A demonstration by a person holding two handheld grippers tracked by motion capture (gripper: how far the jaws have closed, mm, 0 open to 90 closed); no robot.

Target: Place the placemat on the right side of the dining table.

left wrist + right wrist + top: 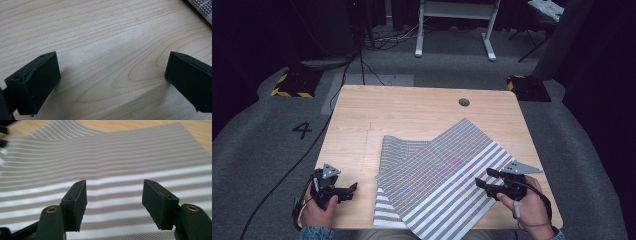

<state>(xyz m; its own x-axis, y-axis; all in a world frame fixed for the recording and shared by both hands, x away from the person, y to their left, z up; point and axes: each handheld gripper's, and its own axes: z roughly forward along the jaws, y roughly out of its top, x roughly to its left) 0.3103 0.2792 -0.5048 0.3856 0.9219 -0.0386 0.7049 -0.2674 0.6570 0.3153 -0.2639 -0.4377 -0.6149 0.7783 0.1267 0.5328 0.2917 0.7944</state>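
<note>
A: Two grippers flank a striped mat [442, 175] on the wooden table [412, 107]. We see the left gripper [351, 189], jaws apart, over bare wood.

B: We see the right gripper [484, 178], jaws apart, above the mat's right edge.

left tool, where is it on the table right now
In the high view the left tool sits at the table's near-left corner, over bare wood, left of the striped cloth and apart from it.

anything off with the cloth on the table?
Yes. The striped cloth lies askew to the table, folded unevenly so a lower layer sticks out at left, and its near edge hangs over the table's front edge.
</note>
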